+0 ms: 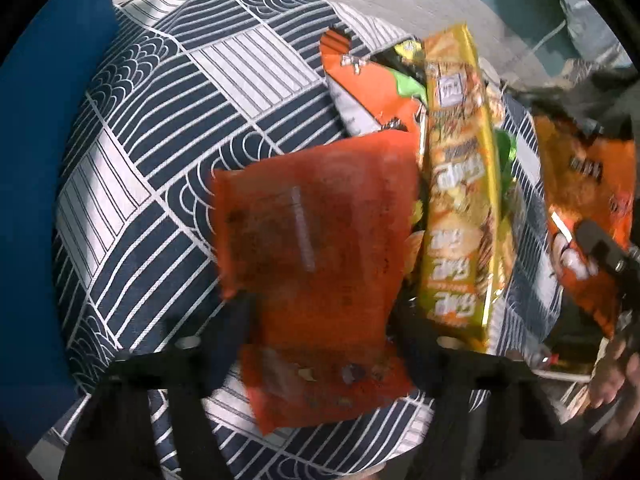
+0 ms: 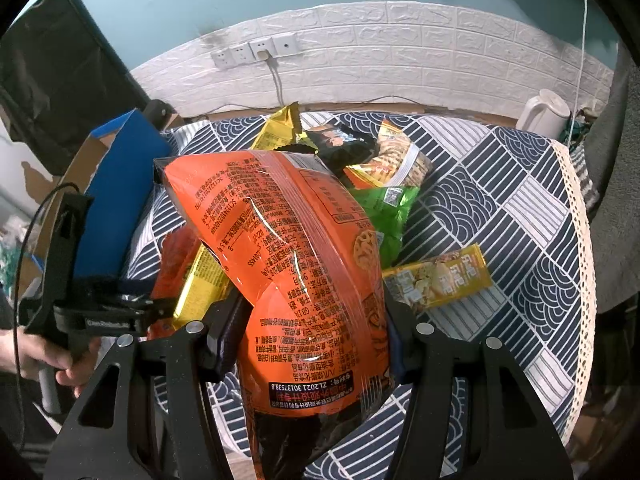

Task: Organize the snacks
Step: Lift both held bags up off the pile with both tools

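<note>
My left gripper (image 1: 326, 316) is shut on a red-orange snack packet (image 1: 316, 216), which is blurred and sits just above the patterned tablecloth (image 1: 160, 140). To its right lies a long yellow packet (image 1: 460, 200), with an orange packet (image 1: 360, 80) beyond it. My right gripper (image 2: 312, 332) is shut on a large orange bag (image 2: 288, 248), both pads pressing its lower sides, and holds it up over the snack pile. In the left wrist view, that orange bag (image 1: 580, 200) hangs at the far right. The left gripper (image 2: 160, 308) also shows at the left of the right wrist view, held by a hand.
A blue box (image 2: 120, 200) stands at the table's left. Green (image 2: 388, 208), yellow (image 2: 440, 276) and black (image 2: 340, 140) packets lie piled behind the bag. A white kettle (image 2: 546, 114) sits at the back right. The lace-trimmed table edge (image 2: 576, 240) runs down the right.
</note>
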### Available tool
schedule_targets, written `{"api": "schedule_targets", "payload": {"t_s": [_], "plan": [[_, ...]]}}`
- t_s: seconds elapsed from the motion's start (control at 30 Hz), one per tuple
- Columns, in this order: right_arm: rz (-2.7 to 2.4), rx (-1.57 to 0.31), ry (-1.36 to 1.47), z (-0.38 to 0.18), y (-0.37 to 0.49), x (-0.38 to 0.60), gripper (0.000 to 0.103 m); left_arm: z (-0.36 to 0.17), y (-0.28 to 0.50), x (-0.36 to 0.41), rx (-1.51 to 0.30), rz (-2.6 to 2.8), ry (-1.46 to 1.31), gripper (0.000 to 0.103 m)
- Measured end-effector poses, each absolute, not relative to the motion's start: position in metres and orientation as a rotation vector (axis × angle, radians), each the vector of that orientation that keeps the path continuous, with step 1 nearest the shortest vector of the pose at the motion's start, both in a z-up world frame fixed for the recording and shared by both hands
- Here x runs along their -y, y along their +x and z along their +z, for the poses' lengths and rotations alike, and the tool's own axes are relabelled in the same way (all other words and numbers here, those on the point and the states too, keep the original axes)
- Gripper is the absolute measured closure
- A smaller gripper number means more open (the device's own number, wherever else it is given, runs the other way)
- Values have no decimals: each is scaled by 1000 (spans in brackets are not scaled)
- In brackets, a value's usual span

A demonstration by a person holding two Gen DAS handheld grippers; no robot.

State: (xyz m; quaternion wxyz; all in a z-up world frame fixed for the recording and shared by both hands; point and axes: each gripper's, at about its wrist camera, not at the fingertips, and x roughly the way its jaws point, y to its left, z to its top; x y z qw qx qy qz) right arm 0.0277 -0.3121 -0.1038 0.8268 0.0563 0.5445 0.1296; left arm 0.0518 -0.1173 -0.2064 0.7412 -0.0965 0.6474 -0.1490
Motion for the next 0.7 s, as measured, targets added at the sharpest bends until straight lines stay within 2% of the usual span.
{"api": "schedule_targets", "payload": {"t_s": [0.07,0.17,0.27,0.4,0.7], "plan": [[274,-1155,120,-103,28,312,46,-207,52,119,-1416,-348,-206,51],[271,-1153,115,-101,28,312,46,-202,49,118,-1398,-368,-183,62],[268,-1151,112,-97,28,311,46,-194,45,117,-1379,-373,-142,68],[271,-1135,101,-89,26,307,46,-185,38,116,-1365,-371,-109,71],[272,-1097,84,-66,25,291,46,-150,32,93,-1269,-340,-61,72]]}}
